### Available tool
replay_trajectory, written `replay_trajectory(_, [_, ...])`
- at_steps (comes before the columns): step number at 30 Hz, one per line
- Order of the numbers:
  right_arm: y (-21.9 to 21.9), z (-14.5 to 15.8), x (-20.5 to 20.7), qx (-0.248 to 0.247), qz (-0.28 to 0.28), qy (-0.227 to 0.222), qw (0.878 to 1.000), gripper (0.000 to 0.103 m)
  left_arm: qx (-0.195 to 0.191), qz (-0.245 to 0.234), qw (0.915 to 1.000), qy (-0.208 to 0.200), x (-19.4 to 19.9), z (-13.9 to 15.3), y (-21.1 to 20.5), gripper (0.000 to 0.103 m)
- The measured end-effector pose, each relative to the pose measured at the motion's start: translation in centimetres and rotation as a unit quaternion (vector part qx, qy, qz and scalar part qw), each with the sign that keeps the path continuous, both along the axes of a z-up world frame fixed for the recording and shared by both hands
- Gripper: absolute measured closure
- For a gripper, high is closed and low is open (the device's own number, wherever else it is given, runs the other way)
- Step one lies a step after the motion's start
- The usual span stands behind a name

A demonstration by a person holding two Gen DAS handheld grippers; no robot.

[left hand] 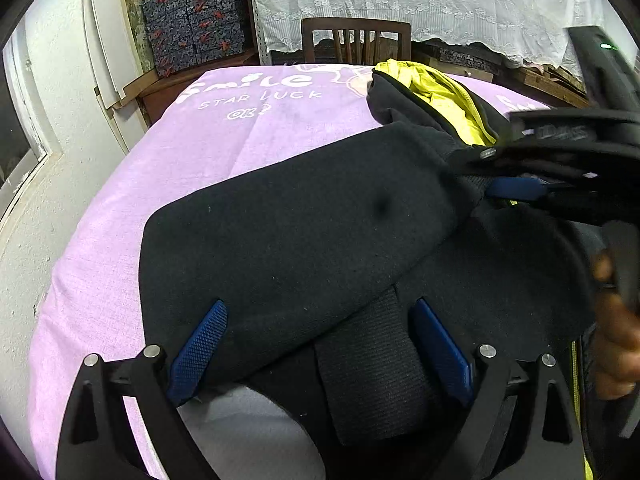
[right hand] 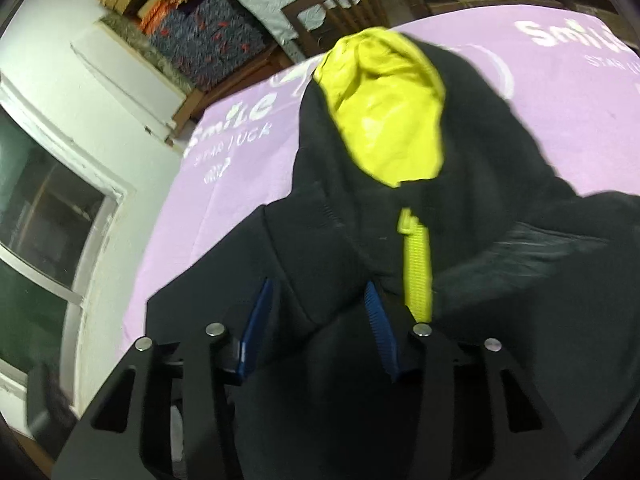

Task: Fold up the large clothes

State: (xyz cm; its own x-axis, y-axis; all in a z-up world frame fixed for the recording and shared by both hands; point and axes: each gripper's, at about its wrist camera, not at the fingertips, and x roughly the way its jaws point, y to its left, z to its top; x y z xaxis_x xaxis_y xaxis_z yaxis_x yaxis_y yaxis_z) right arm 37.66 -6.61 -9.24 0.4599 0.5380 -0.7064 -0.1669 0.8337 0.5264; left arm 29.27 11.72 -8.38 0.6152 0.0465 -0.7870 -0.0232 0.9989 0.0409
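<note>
A black hoodie [left hand: 304, 232] with a yellow-lined hood [right hand: 384, 112] lies on the purple sheet [left hand: 168, 184]. One sleeve is folded across the body, and its ribbed cuff [left hand: 368, 364] lies between the blue pads of my left gripper [left hand: 320, 350], which stands wide open over it. My right gripper [right hand: 316, 328] hovers at the chest beside the yellow zip [right hand: 418, 272], with black cloth between its part-closed pads and both pad faces showing. In the left wrist view the right gripper [left hand: 520, 184] reaches in from the right, held by a hand [left hand: 616, 344].
The sheet covers a table bearing white lettering [left hand: 256, 96]. A wooden chair [left hand: 356, 40] stands at the far edge under a white lace curtain [left hand: 420, 0]. Patterned boxes [left hand: 196, 24] are stacked at the back left, and a white wall with a window [right hand: 44, 232] runs along the left.
</note>
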Motion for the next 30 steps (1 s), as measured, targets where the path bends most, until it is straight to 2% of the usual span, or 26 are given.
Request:
replay_trajectory(2, [0.7,0.0,0.0,-0.016,-0.005,-0.011,1.000,0.056,0.000,0.001,1.0000,0.001,0.1,0.0,0.0,0.008])
replay_trajectory(3, [1.0,0.2,-0.2,-0.027,-0.005,-0.019,0.999,0.067,0.000,0.001,1.0000,0.002,0.1,0.0,0.0,0.008])
replay_trajectory(4, [1.3,0.3,-0.3,-0.031,-0.001,-0.025,0.999,0.083,0.000,0.001,1.0000,0.002,0.0,0.0,0.0,0.008])
replay_trajectory(5, [1.5,0.3,-0.3,-0.029,0.004,-0.025,0.999,0.093,0.000,0.002,1.0000,0.002,0.0,0.1,0.1,0.008])
replay_trajectory(8, [1.1,2.0,-1.4,-0.017,-0.006,-0.048,0.999,0.093,0.000,0.014,0.9999,-0.010,-0.3,0.6,0.5,0.008])
replay_trajectory(11, [-0.3,5.8,-4.2,0.001,-0.001,-0.094,0.996,0.094,-0.004,0.033,0.9990,-0.029,-0.9,1.6,1.4,0.008])
replay_trajectory(15, [-4.2,9.1,-7.6,-0.018,-0.032,-0.145,0.989,0.094,0.003,0.040,0.9978,-0.052,-1.9,2.7,1.7,0.008])
replay_trajectory(18, [-9.4,7.6,-8.5,-0.026,-0.098,-0.125,0.987,0.094,-0.001,0.029,0.9990,-0.034,-1.7,2.1,1.4,0.008])
replay_trajectory(20, [-12.7,4.2,-8.4,-0.013,-0.129,-0.071,0.989,0.094,0.007,0.027,0.9995,-0.014,-1.3,1.2,1.2,0.008])
replay_trajectory(22, [-14.7,1.0,-8.6,0.002,-0.140,-0.027,0.990,0.093,0.016,0.029,0.9994,0.005,-1.0,0.2,1.0,0.007])
replay_trajectory(24, [-16.1,-1.4,-9.0,0.038,-0.142,0.000,0.989,0.093,0.008,0.032,0.9994,0.007,-1.1,0.1,1.3,0.007])
replay_trajectory(27, [-16.7,-1.6,-9.3,0.065,-0.139,-0.001,0.988,0.093,0.004,0.036,0.9993,0.011,-1.3,0.0,1.7,0.007])
replay_trajectory(30, [-16.1,0.1,-10.1,0.033,-0.134,-0.027,0.990,0.093,0.010,0.043,0.9990,0.004,-2.2,1.0,2.3,0.007])
